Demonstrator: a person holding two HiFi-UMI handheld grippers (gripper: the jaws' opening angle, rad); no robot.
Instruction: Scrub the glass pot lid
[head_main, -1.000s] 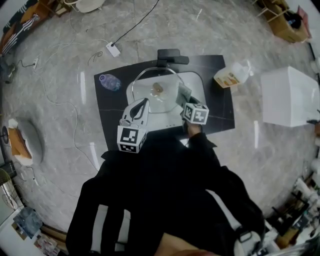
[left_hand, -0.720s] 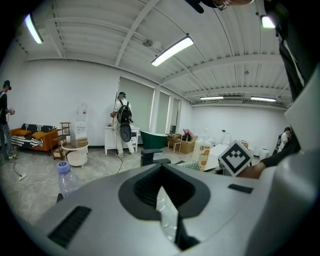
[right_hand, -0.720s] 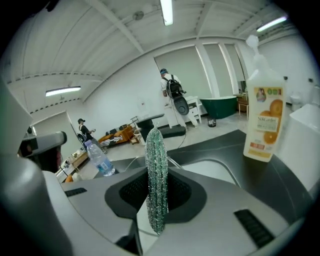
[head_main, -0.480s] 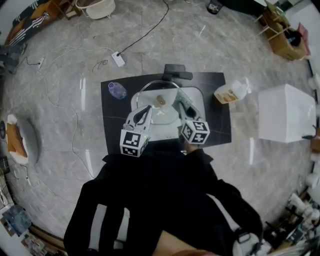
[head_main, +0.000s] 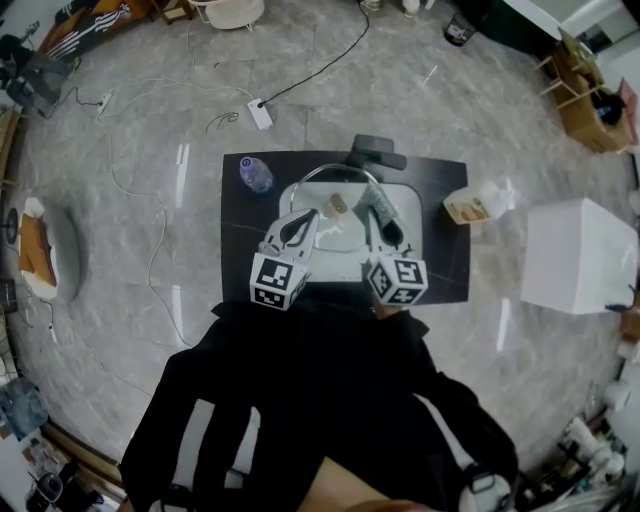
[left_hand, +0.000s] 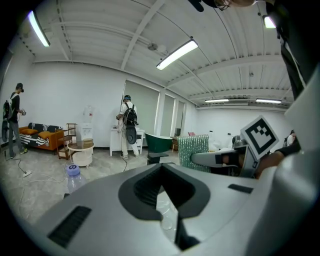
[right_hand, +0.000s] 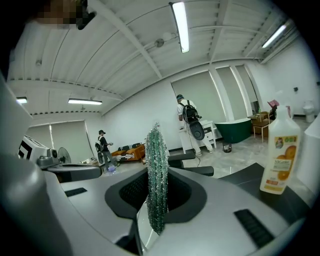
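Observation:
The glass pot lid (head_main: 333, 222) with its brown knob (head_main: 338, 203) sits over a white basin (head_main: 412, 222) on a black mat (head_main: 240, 225). My left gripper (head_main: 301, 224) is shut on the lid's left rim, and clear glass (left_hand: 167, 216) shows between its jaws (left_hand: 161, 184). My right gripper (head_main: 379, 213) is shut on a green glittery scrub sponge (right_hand: 157, 176), which stands upright between the jaws (right_hand: 155, 200). The sponge (head_main: 377, 205) rests at the lid's right side. From the left gripper view, the right gripper (left_hand: 220, 159) and its sponge (left_hand: 192, 150) are seen.
A water bottle (head_main: 255, 174) stands at the mat's far left corner. A detergent bottle (head_main: 482, 204) lies right of the mat, and a white box (head_main: 580, 255) beyond it. A black fixture (head_main: 378, 152) sits behind the basin. Cables and a power strip (head_main: 260, 113) lie on the floor.
The head view has shifted, so the mat sits a little lower and to the right. Both grippers stay at the lid, and the right one with the sponge has drawn slightly nearer.

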